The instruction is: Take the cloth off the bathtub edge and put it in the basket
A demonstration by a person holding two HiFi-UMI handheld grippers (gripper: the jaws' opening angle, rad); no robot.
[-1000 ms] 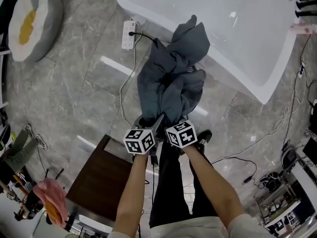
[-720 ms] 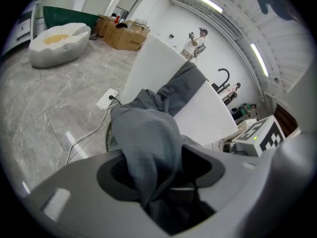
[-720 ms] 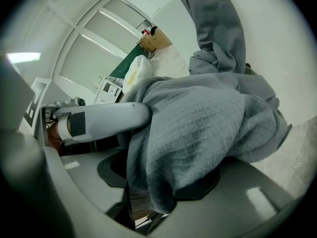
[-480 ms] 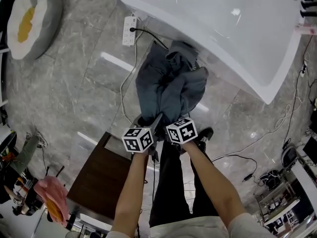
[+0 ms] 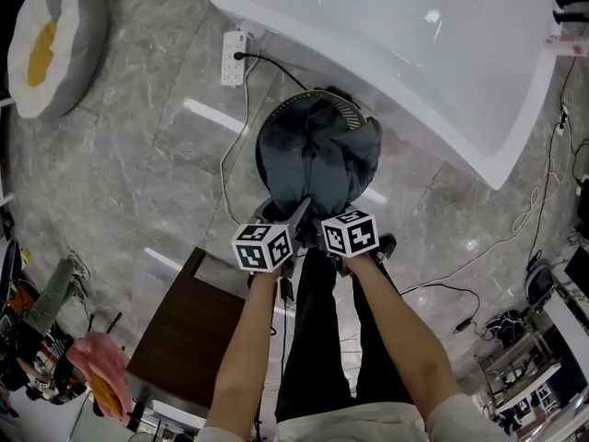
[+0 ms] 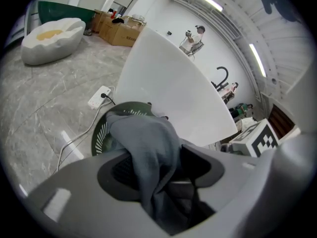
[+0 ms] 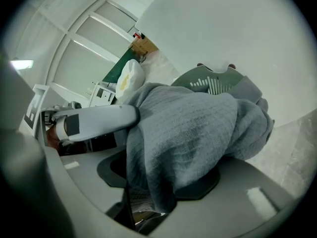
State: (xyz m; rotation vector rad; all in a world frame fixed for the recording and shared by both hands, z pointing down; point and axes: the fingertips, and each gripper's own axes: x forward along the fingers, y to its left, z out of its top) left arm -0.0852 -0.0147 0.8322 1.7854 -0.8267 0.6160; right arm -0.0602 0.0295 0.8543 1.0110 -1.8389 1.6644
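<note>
Bathtub filled the upper right of the head view, with the basket just below its edge at centre. Cloth sat bunched in the basket, its tail running down-frame to both grippers. Left gripper and right gripper each pinched that tail, side by side, equally near. Letting go looked like the next step.

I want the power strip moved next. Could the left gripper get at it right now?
Probably not yet: the left gripper has its jaws shut on the cloth over the basket. Once freed, the floor route to the power strip looks open.
</note>
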